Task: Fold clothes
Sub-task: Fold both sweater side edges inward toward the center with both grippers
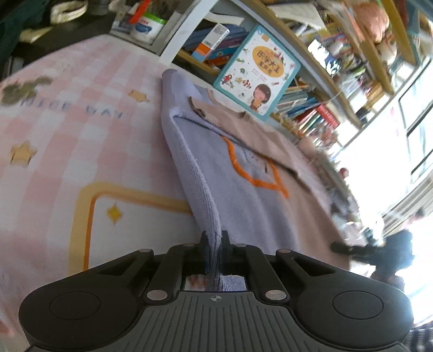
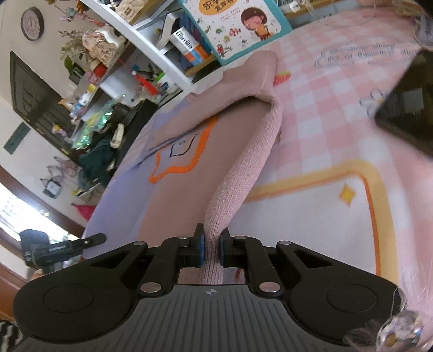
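A knit sweater, lavender on one half and dusty pink on the other with an orange outline on its front, lies on a pink checked blanket (image 1: 67,140). In the left wrist view my left gripper (image 1: 215,243) is shut on the sweater's lavender edge (image 1: 200,189) and lifts it off the blanket. In the right wrist view my right gripper (image 2: 212,247) is shut on the pink edge (image 2: 243,168), also lifted. The sweater body (image 2: 173,189) lies flat between them. The left gripper (image 2: 65,247) shows at the lower left of the right wrist view.
A bookshelf (image 1: 311,89) with a large turquoise picture book (image 1: 257,73) stands at the blanket's far edge. A dark phone (image 2: 408,105) lies on the blanket to the right. Cluttered shelves and a wall clock (image 2: 32,23) are beyond.
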Motion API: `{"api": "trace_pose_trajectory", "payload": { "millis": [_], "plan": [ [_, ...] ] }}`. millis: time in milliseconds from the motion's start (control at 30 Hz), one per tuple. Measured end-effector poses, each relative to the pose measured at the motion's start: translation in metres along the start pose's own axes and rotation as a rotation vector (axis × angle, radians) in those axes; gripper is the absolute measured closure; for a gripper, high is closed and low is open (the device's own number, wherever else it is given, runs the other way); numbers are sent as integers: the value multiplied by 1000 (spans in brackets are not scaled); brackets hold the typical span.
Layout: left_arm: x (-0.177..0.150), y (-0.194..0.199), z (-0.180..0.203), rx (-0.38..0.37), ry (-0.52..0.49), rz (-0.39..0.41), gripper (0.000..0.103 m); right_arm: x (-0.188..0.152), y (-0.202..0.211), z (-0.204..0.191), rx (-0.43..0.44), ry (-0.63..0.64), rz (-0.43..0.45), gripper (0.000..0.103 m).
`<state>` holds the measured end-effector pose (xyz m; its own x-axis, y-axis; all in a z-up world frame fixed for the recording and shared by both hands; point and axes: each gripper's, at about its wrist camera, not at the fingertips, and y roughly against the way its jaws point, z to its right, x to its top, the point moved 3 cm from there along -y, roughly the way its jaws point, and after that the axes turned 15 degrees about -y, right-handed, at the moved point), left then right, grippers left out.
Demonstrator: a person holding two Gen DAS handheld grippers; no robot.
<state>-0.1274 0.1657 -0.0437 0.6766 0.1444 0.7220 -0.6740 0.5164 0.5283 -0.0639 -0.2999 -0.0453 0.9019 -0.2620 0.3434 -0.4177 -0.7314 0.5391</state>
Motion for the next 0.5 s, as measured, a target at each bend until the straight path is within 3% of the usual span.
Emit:
{"api": "trace_pose_trajectory", "payload": {
  "millis": [133,233,367,500],
  "plan": [
    [-10,18,0,-57,84,57,99,-15,13,-7,63,-18,-37,94],
    [1,27,-1,-114,132,160,99,-4,19,-15,198,-94,-25,94],
    [40,34,8,-191,150,371,99,34,27,-41,370,-86,79,94],
    [80,26,5,-255,182,566,99,82,26,-56,448,-105,223,94]
  ]
}}
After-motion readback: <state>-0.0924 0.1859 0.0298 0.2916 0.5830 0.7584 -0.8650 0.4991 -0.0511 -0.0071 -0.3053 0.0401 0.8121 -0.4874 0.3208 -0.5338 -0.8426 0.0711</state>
